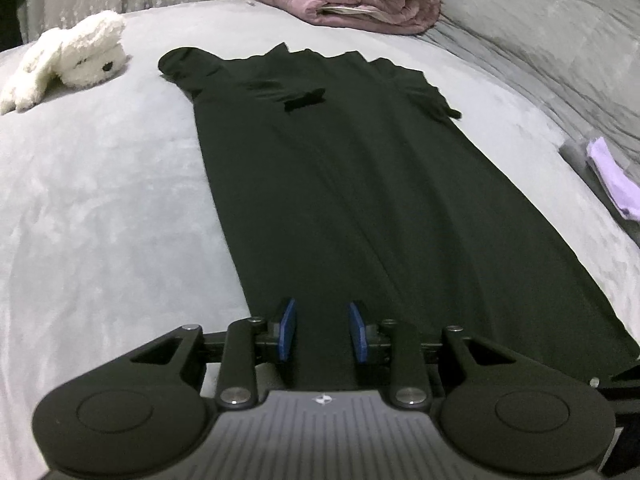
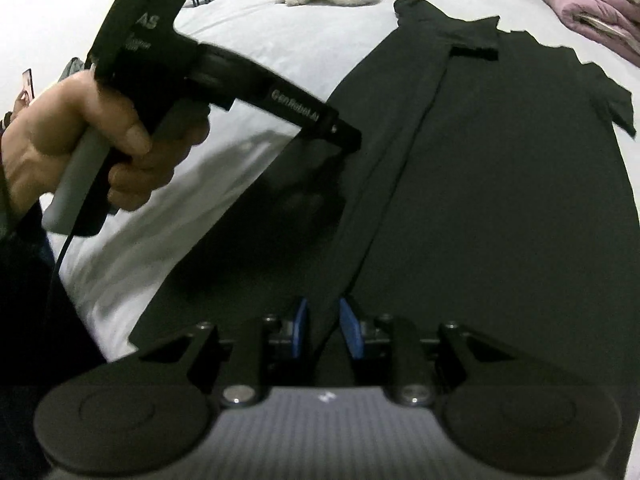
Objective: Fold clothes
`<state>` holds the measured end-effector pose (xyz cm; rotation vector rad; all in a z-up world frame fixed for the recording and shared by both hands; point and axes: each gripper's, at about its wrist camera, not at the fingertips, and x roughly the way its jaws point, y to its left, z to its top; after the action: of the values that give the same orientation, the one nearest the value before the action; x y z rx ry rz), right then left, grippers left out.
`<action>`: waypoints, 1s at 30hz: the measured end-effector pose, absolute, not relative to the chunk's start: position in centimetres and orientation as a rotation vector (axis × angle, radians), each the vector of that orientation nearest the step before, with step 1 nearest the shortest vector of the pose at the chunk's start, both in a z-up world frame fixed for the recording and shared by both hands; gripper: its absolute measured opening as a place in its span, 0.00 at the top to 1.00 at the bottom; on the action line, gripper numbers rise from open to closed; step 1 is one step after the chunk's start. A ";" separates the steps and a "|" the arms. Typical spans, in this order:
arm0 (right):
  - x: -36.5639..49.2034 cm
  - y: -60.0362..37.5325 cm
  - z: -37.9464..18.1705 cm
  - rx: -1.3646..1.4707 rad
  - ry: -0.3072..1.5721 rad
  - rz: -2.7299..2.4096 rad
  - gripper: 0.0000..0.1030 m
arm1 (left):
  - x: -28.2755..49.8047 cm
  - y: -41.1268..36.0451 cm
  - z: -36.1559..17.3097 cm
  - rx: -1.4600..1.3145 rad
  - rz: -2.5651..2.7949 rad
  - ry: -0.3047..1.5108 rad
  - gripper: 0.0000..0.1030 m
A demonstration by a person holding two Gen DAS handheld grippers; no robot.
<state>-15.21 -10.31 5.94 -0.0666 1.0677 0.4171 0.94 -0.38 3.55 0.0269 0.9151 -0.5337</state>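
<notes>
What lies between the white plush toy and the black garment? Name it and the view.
Only bare grey bed cover lies between the white plush toy and the black garment. The left wrist view shows it plainly.

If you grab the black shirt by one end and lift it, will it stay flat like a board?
Probably not. The black shirt lies limp with soft creases on the bed, so it would likely droop. It looks thin, so probably light.
</notes>
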 end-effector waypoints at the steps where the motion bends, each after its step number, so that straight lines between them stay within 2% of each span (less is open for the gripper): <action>1: -15.1 -10.4 5.9 -0.063 1.064 0.415 0.80 | 0.7 -0.4 3.7 0.030 -0.543 0.916 0.72; 7: -17.6 -10.4 6.7 -0.031 0.958 0.417 0.80 | -1.3 -0.8 4.0 0.051 -0.608 0.918 0.72; 11: -17.9 -9.1 5.3 -0.085 0.971 0.405 0.80 | -2.7 -1.2 3.5 0.111 -0.616 0.919 0.72; 22: -18.6 -12.7 4.6 0.142 0.997 0.391 0.80 | -5.3 -0.7 3.6 0.164 -0.634 0.916 0.72; 30: -18.8 -14.3 4.6 0.180 0.990 0.399 0.80 | -6.8 -0.7 3.5 0.162 -0.598 0.910 0.71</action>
<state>-18.78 -14.28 4.62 0.1800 0.9895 0.3992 -6.78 -0.71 3.50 0.1617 0.9102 -0.5983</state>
